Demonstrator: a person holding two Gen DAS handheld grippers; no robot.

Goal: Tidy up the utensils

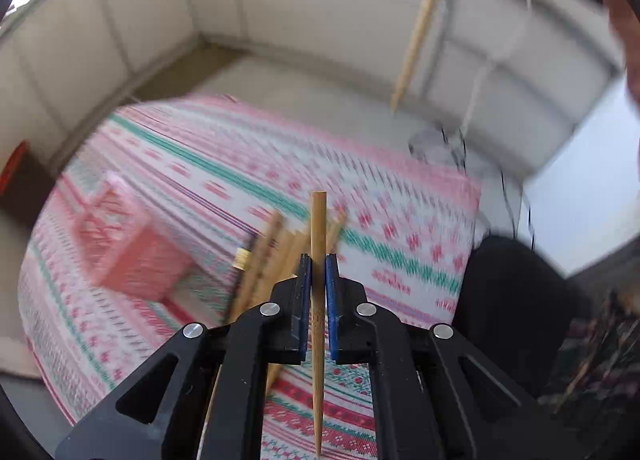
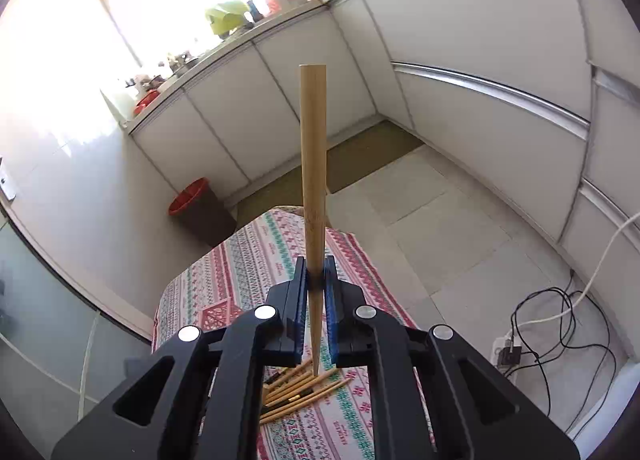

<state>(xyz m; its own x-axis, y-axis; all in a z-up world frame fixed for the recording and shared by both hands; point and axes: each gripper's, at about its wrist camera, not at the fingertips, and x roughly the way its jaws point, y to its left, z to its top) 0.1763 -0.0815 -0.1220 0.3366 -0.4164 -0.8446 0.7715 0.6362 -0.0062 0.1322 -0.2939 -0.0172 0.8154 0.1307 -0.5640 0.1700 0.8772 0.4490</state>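
Observation:
My left gripper point(image 1: 319, 266) is shut on a bamboo chopstick point(image 1: 318, 252), held lengthwise between the blue pads, blunt end forward. Behind it a loose pile of chopsticks point(image 1: 276, 256) lies on the patterned tablecloth point(image 1: 240, 164). A pink lattice basket point(image 1: 128, 244) stands to the left, blurred. My right gripper point(image 2: 316, 268) is shut on another bamboo chopstick point(image 2: 313, 164), blunt end up, held above the table. That chopstick also shows in the left wrist view point(image 1: 420, 28). Below it lies the chopstick pile point(image 2: 300, 392), and the pink basket point(image 2: 218, 316) sits partly hidden behind the gripper.
White cabinets point(image 2: 480, 132) surround the tiled floor. A dark bin with a red rim point(image 2: 200, 212) stands by the wall. A power strip with cables point(image 2: 508, 352) lies on the floor to the right. A dark chair or cloth point(image 1: 516, 300) sits by the table's right edge.

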